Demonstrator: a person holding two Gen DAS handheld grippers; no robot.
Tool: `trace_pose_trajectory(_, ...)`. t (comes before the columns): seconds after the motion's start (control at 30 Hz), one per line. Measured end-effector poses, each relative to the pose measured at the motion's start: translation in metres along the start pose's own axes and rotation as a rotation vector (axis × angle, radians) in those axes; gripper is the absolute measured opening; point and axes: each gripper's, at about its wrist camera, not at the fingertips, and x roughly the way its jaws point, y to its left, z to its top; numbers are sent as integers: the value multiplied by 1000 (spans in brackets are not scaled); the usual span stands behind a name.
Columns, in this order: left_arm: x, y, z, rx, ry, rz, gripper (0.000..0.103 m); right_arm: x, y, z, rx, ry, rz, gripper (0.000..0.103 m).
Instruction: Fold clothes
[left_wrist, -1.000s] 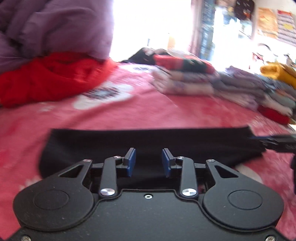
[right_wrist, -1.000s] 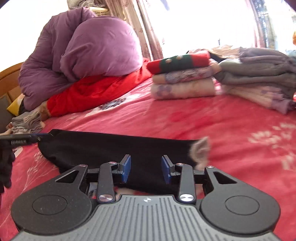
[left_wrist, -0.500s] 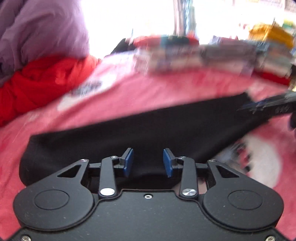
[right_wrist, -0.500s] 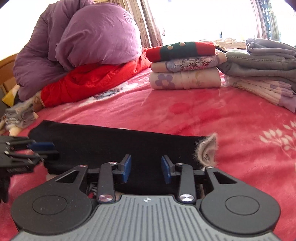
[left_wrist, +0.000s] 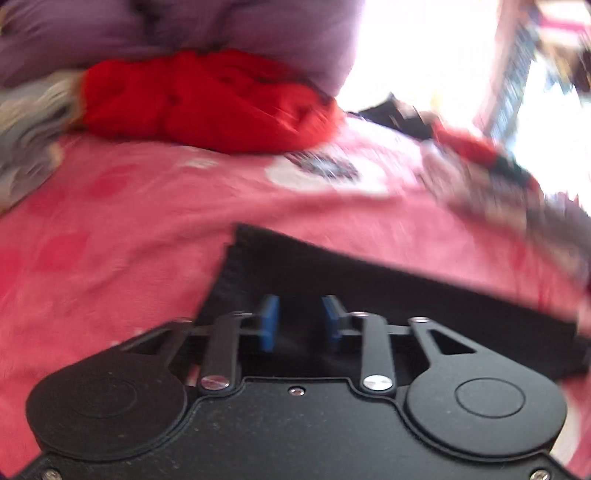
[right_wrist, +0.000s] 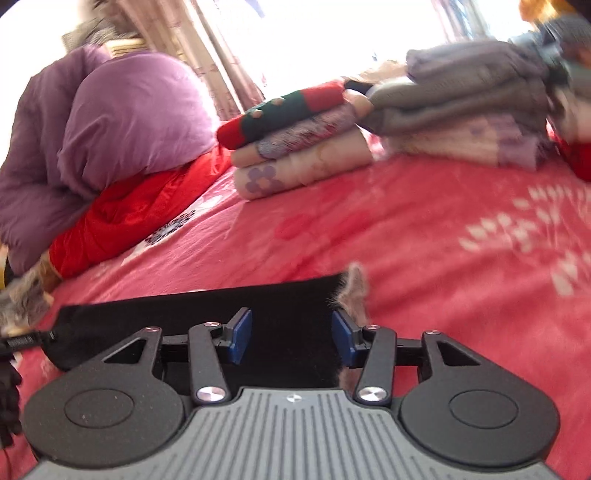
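Both grippers low, tilted down over black garment (right_wrist: 192, 317) on bedspread (right_wrist: 424, 236)

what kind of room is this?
Most likely a bedroom: a bed with a pink floral bedspread, a bunched purple duvet, stacks of folded clothes and a curtained window behind.

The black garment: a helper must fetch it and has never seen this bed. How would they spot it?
Look at the pink floral bedspread, on the near side away from the purple duvet and the folded stacks. The black garment lies flat there as a long band, the only black, unstacked piece, with fuzzy grey lining at one corner.
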Motion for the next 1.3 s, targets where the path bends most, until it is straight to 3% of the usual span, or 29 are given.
trace_pose_trajectory(0.07,-13,6,3,-68,-26,-65,25,-2,-3,-3,14,-1,0,49)
trace_pose_trajectory(0.17,-3,15,-4,-78,60,-37,27,-6,2,-8,1,-18,-6,52)
trace_pose_trajectory(0.23,8,25,-9,-111,104,0,11,-3,5,-9,-20,-12,-16,52)
trace_pose_trajectory(0.3,9,31,-5,-160,87,-7,7,1,8,-10,-47,-7,-30,52)
trace_pose_trajectory(0.47,2,12,-6,-61,22,0,10,-7,8,-11,-65,-56,-42,52)
trace_pose_trajectory(0.57,-9,1,-7,-41,-26,-14,32,-31,-1,-11,18,-135,-59,58)
trace_pose_trajectory(0.67,-16,-6,-9,-27,-35,-1,38,-54,-25,-17,225,-153,-44,70)
trace_pose_trajectory(0.83,-37,-4,-9,-144,-58,-30,44,-55,-56,-55,654,-44,149,73)
trace_pose_trajectory(1.0,-55,-5,-23,-285,-59,-42,44,-42,-34,-64,680,-18,205,81)
trace_pose_trajectory(1.3,-40,-27,-25,-181,-53,-37,45,-8,-21,-51,687,-46,132,81)
